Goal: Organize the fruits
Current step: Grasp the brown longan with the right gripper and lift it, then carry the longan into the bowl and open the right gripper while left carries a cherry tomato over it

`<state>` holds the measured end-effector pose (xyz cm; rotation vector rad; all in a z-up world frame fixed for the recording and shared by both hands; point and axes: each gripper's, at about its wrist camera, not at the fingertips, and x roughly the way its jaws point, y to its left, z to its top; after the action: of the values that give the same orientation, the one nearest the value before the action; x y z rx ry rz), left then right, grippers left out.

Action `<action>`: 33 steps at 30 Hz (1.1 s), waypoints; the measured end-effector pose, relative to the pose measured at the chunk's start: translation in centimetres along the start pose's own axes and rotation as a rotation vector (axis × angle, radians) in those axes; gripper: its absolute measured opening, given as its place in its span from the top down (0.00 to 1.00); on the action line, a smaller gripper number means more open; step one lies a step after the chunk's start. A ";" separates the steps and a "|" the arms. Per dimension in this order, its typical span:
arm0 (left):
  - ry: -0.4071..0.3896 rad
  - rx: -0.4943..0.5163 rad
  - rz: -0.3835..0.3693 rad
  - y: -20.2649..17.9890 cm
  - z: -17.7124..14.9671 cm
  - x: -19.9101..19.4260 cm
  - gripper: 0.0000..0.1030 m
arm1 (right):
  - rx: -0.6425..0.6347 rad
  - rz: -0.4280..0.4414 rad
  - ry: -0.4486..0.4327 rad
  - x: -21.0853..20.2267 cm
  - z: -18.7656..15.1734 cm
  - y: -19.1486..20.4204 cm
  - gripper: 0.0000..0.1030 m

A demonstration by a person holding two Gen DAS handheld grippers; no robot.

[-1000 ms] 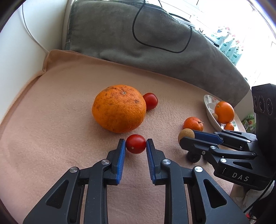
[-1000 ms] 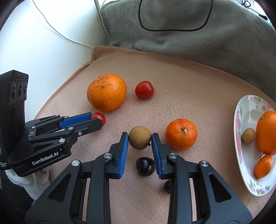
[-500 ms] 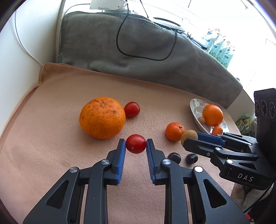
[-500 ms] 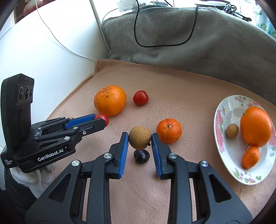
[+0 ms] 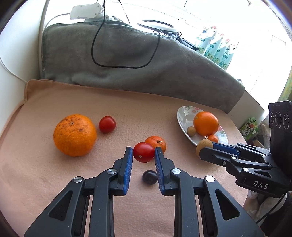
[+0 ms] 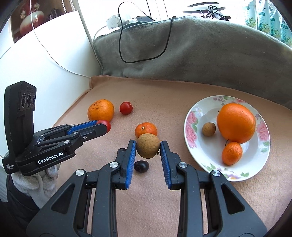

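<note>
My left gripper (image 5: 143,155) is shut on a red cherry tomato (image 5: 143,152) and holds it above the peach blanket. My right gripper (image 6: 148,148) is shut on a brown longan (image 6: 148,148), also lifted. A floral plate (image 6: 200,151) on the right holds a large orange (image 6: 236,123), a small mandarin (image 6: 231,153) and a longan (image 6: 208,129). On the blanket lie a big orange (image 5: 74,134), a second tomato (image 5: 107,124), a mandarin (image 5: 157,142) and dark plums (image 5: 149,177) (image 6: 141,165).
A grey folded blanket (image 5: 127,60) with a black cable (image 5: 94,54) lies along the back. A white wall (image 6: 45,60) stands to the left. A white power adapter (image 5: 85,11) and bottles (image 5: 217,49) sit behind the blanket.
Both grippers have risen and pulled back with their fruit, the tomato and the longan. More of the plate and the back of the scene shows now.
</note>
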<state>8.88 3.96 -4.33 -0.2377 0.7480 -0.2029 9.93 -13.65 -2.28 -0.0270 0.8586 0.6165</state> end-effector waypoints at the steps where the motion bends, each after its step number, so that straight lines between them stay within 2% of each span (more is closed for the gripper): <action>1: -0.001 0.004 -0.003 -0.4 0.1 0.1 0.78 | 0.006 -0.004 -0.003 -0.3 0.0 -0.4 0.72; 14: 0.006 0.060 -0.056 -5.0 0.8 1.6 0.78 | 0.078 -0.065 -0.044 -3.7 -1.0 -5.4 0.72; 33: 0.038 0.122 -0.100 -9.8 1.3 4.6 0.78 | 0.169 -0.150 -0.062 -5.7 -1.9 -11.8 0.72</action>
<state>12.10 -6.41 -3.60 -0.1555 0.7594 -0.3479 11.94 -26.71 -2.01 0.0803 0.8376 0.4009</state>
